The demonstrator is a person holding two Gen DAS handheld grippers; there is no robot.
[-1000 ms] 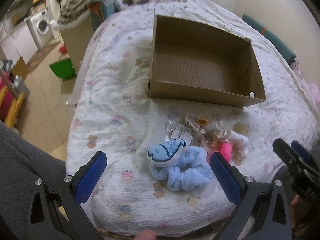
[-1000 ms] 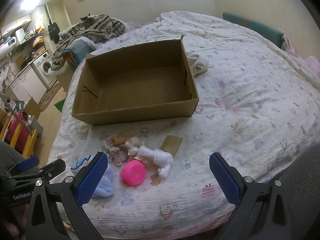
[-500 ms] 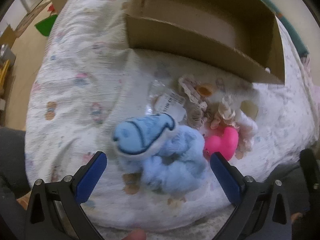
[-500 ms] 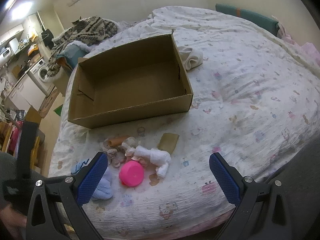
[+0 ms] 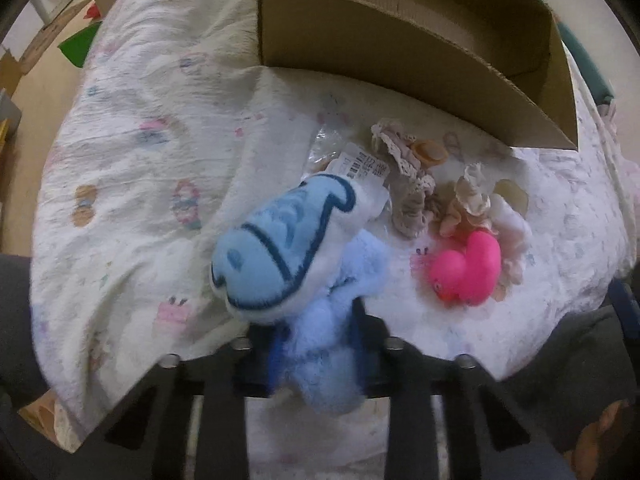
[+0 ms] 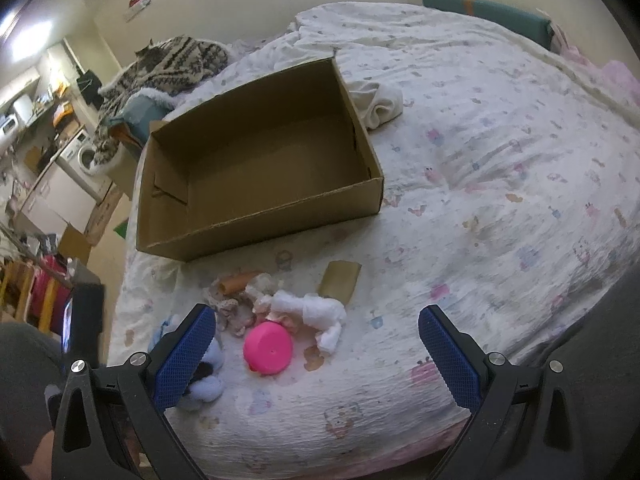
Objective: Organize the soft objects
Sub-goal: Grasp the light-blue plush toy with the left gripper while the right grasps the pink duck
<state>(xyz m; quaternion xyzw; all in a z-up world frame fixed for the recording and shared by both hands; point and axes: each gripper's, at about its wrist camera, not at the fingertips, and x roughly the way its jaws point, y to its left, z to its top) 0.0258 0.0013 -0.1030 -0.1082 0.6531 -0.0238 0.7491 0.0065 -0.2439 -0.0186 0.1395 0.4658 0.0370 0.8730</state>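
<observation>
My left gripper (image 5: 316,344) points down at the bed, and its jaws are closing with the fluffy body of a blue plush toy (image 5: 280,248) squeezed between the blue pads. To the toy's right lies a pink rubber duck (image 5: 468,272) among lace-trimmed cloth pieces (image 5: 404,184). Behind them stands an open cardboard box (image 5: 360,44), nothing visible inside. My right gripper (image 6: 316,314) hangs open above the pile, over the pink duck (image 6: 268,350) and a white cloth bundle (image 6: 320,312). The blue plush (image 6: 204,392) peeks out beside its left finger. The box (image 6: 260,236) sits just beyond.
A brown card (image 6: 340,282) lies by the pile. A crumpled white cloth (image 6: 380,104) rests at the box's far corner. A patterned blanket (image 6: 172,64) is heaped at the bed's far left. The bed's edge drops to the floor on the left, where a washing machine (image 6: 86,156) stands.
My left gripper has sunk onto the blue plush toy and its wide jaws have come together around the fluffy body. The right gripper has stayed open and only tilted a little.
</observation>
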